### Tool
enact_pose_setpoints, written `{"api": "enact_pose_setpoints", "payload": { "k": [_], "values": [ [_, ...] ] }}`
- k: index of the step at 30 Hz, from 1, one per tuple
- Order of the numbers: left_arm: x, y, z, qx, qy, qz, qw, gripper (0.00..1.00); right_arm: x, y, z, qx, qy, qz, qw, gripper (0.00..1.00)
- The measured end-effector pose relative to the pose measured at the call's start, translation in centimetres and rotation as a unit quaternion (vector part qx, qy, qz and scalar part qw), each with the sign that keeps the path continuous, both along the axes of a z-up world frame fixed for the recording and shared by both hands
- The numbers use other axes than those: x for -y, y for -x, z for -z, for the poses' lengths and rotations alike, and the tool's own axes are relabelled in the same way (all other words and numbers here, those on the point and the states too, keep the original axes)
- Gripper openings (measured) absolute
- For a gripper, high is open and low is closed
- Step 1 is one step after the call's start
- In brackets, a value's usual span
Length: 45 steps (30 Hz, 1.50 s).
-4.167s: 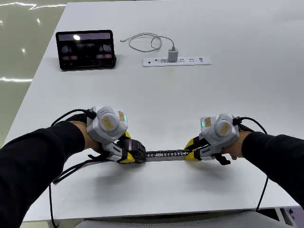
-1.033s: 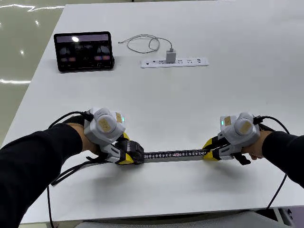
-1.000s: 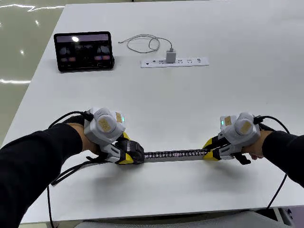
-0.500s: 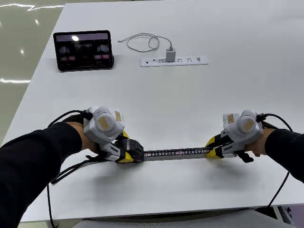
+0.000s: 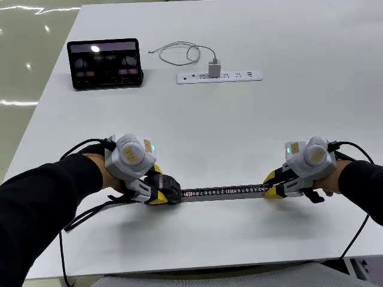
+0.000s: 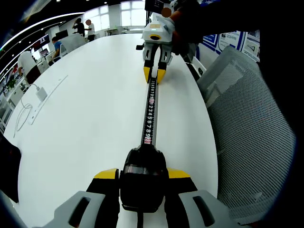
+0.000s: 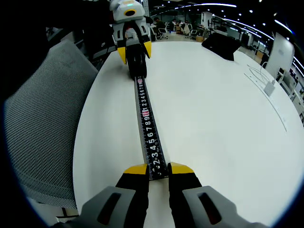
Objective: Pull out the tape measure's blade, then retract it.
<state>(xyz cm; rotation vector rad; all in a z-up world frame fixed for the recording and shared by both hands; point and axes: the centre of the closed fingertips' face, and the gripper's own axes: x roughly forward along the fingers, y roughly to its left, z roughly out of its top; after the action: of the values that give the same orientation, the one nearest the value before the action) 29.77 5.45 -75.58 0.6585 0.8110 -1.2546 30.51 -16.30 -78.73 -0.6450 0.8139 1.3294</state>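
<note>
- The left gripper [image 6: 142, 174] has its jaws clamped on the black tape measure case [image 6: 142, 187]. This anchors the case on the white table [image 5: 239, 107] near its front edge.
- The right gripper [image 7: 156, 170] has its jaws closed on the tip of the dark, numbered blade [image 7: 145, 118].
- The blade lies extended along the front edge. The opposed grips probably hold it straight against the spring.

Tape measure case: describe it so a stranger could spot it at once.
Near the front edge of the white table, two grippers face each other. The case is the black body clamped in the yellow-tipped jaws of the left gripper. It alone has a numbered blade running out to the right gripper.
</note>
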Motion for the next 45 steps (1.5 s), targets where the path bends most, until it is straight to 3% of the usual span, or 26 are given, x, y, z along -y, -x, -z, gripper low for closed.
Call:
{"api": "enact_pose_setpoints", "payload": {
  "k": [45],
  "values": [
    [0.0, 0.0, 0.0, 0.000, 0.002, -0.001, 1.0000, 0.32, 2.1, -0.2, 0.2, -0.010, 0.009, 0.018, 0.9997, 0.11]
  ]
}}
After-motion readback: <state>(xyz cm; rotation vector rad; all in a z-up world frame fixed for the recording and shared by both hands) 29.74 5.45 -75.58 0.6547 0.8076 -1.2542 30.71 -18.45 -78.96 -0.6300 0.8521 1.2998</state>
